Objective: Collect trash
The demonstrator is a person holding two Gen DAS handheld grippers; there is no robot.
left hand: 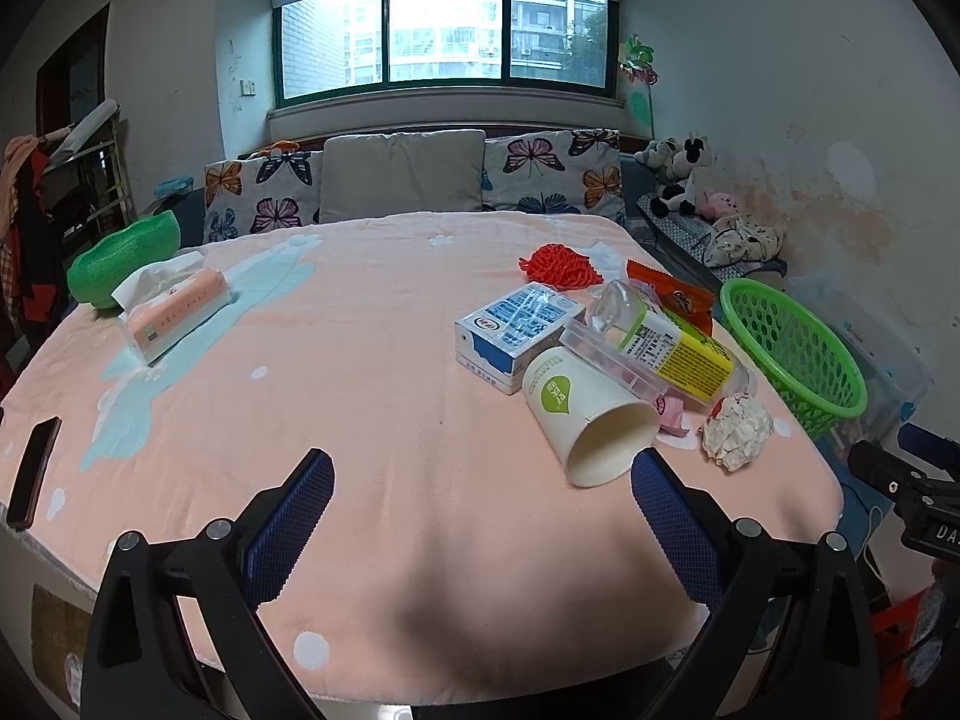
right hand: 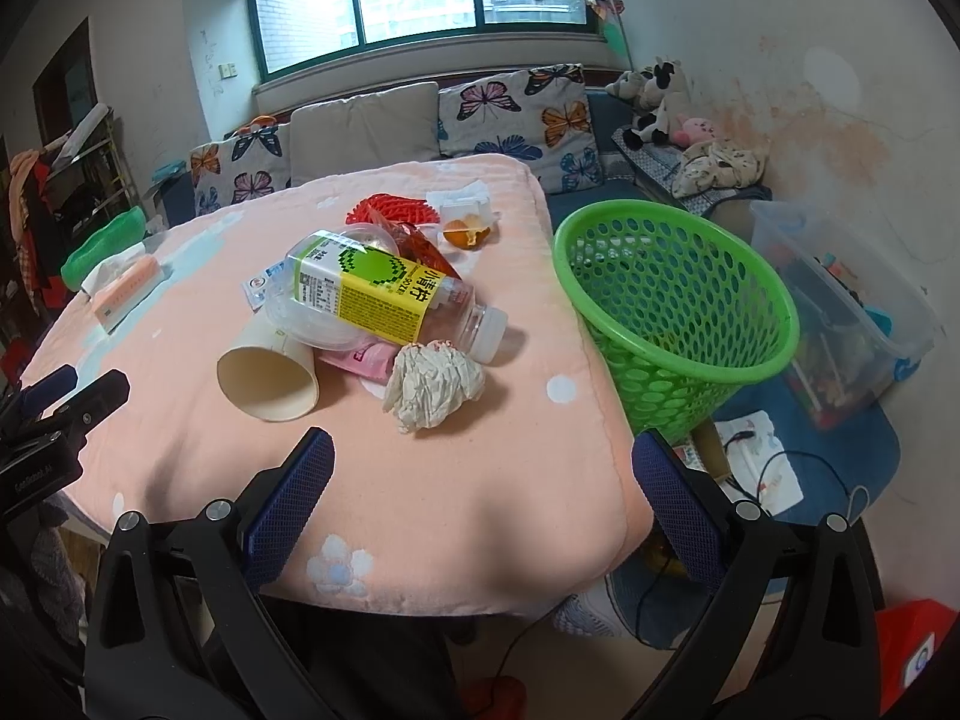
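Trash is lying heaped on the right-hand part of the pink blanket-covered table (right hand: 420, 510), close to the edge where the green perforated plastic basket (right hand: 678, 312) is standing just beside the table, apparently placed there so that items can be dropped in over a short path. The heap is being topped by a clear plastic bottle with a yellow-and-green label (right hand: 372, 294), which is lying on its side across a tipped-over white paper cup (right hand: 270, 372) and a flattened blue-and-white milk carton (left hand: 516, 330); a crumpled ball of white paper (right hand: 432, 387) is resting at the near edge, touching a pink wrapper (right hand: 363, 360). Farther back, a red mesh fruit sleeve (right hand: 390, 210), an orange snack packet (left hand: 672, 294) and a piece of orange peel (right hand: 468, 234) are being left near the far corner. The left gripper (left hand: 480, 516) is being held over the near edge with its blue-padded fingers apart and nothing between them, the cup mouth just beyond its right finger. The right gripper (right hand: 483, 492) is likewise being held spread and empty, aimed between the paper ball and the basket (probably the easiest first pick, being light and outermost). A pink tissue box (left hand: 174, 312), a green foam bowl-shaped sleeve (left hand: 120, 264) and a dark phone (left hand: 33, 474) are sitting well apart on the left, seemingly not part of the rubbish.
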